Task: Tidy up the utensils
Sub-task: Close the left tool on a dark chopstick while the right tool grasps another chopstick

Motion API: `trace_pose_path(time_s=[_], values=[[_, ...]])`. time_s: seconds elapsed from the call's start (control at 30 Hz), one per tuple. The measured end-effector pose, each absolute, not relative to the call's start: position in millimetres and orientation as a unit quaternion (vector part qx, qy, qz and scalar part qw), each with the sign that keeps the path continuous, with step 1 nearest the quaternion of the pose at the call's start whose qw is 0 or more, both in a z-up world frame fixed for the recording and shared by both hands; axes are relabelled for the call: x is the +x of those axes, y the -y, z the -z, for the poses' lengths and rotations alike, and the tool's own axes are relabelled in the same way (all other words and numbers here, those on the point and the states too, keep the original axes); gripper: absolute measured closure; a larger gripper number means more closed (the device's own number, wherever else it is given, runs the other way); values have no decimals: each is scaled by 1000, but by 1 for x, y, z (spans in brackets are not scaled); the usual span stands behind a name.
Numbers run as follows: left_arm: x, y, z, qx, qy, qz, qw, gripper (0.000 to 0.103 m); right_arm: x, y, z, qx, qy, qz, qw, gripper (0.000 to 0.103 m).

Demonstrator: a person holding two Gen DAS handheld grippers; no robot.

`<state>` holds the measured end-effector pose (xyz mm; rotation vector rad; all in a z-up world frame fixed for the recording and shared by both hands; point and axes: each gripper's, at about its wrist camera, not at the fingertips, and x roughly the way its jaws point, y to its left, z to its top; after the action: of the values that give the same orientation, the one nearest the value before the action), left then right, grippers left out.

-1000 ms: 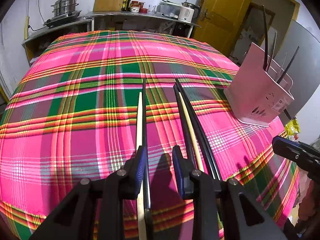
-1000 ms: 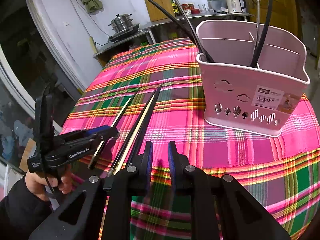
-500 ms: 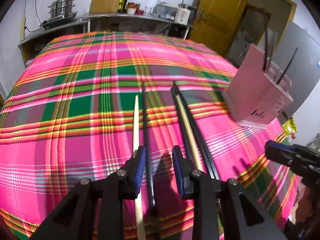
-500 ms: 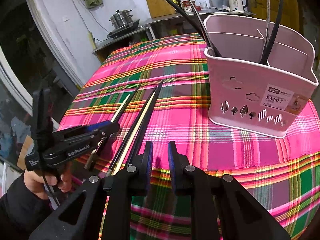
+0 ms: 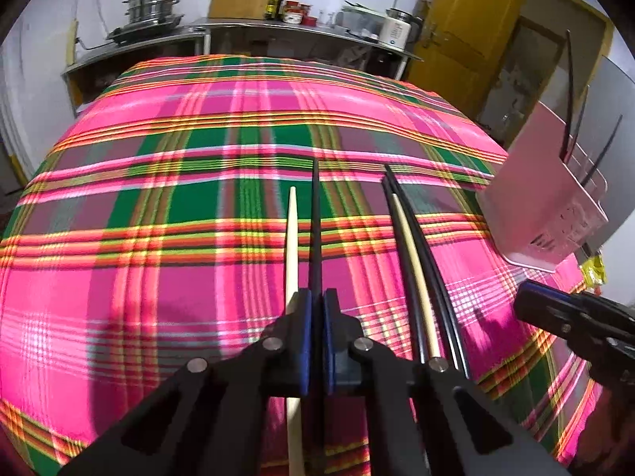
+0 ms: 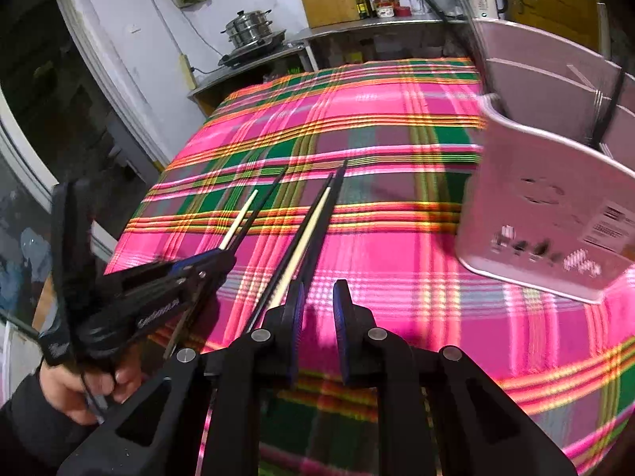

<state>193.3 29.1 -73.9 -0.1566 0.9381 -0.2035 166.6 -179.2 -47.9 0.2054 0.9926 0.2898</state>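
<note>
Because our left gripper point(image 5: 314, 305) has pinched only the black chopstick point(image 5: 316, 230) lying on the plaid cloth point(image 5: 158, 238), beside the pale one point(image 5: 292, 238), while our right gripper point(image 6: 316, 297) hangs open and empty, we risk it pivoting loose before the pink basket point(image 6: 555, 206).

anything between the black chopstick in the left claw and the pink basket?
Nothing standing. The left claw is shut on the black chopstick; toward the pink basket only a flat bundle of three chopsticks lies on the tablecloth, cleared by lifting.
</note>
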Motion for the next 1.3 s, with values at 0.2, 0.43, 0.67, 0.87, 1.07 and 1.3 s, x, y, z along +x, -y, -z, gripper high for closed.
trace_pose_path(time_s=[0.2, 0.43, 0.67, 0.87, 1.07, 1.3], values=[[184, -38, 75, -96, -451, 84, 883, 95, 188, 165, 67, 91, -492, -136, 855, 87], [186, -40, 76, -96, -453, 85, 882, 95, 201, 161, 77, 81, -499, -122, 854, 87], [193, -34, 75, -86, -458, 92, 880, 95, 196, 171, 76, 77, -502, -109, 854, 87], [208, -28, 72, -70, -466, 100, 876, 93, 202, 172, 73, 76, -510, -101, 851, 87], [221, -24, 70, -60, -469, 103, 875, 93, 217, 170, 75, 72, -510, -96, 852, 87], [235, -14, 69, -36, -475, 109, 872, 89, 237, 162, 76, 54, -510, -88, 854, 87]])
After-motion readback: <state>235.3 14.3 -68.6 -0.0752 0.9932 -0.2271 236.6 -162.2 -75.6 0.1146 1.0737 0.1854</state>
